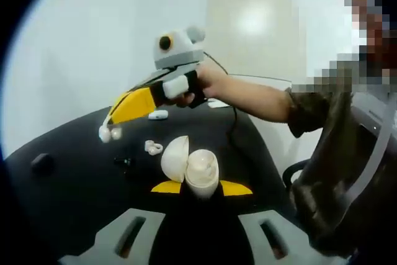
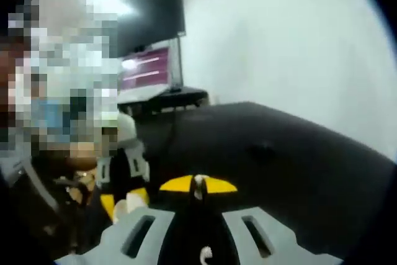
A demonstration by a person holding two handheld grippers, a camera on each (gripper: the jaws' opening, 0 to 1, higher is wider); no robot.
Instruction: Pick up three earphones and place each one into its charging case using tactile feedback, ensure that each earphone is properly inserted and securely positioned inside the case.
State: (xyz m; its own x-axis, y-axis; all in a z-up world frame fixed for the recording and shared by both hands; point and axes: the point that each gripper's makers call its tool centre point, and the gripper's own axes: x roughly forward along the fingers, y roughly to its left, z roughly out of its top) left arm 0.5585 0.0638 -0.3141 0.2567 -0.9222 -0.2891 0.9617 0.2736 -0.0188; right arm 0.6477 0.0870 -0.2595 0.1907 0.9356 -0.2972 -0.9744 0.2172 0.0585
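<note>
My left gripper is shut on a white egg-shaped charging case, whose lid stands open to the left. In the left gripper view, a hand holds my right gripper above the black table, up and to the left of the case. Its yellow jaws are shut on a small white earphone. In the right gripper view, that earphone shows pinched between the yellow tips of the right gripper. A second white earphone lies on the table just behind the open case.
Another small white case lies farther back on the table, with a white item behind the hand. Two small black objects sit at the left. A person's arm reaches in from the right. A lit monitor stands behind the table.
</note>
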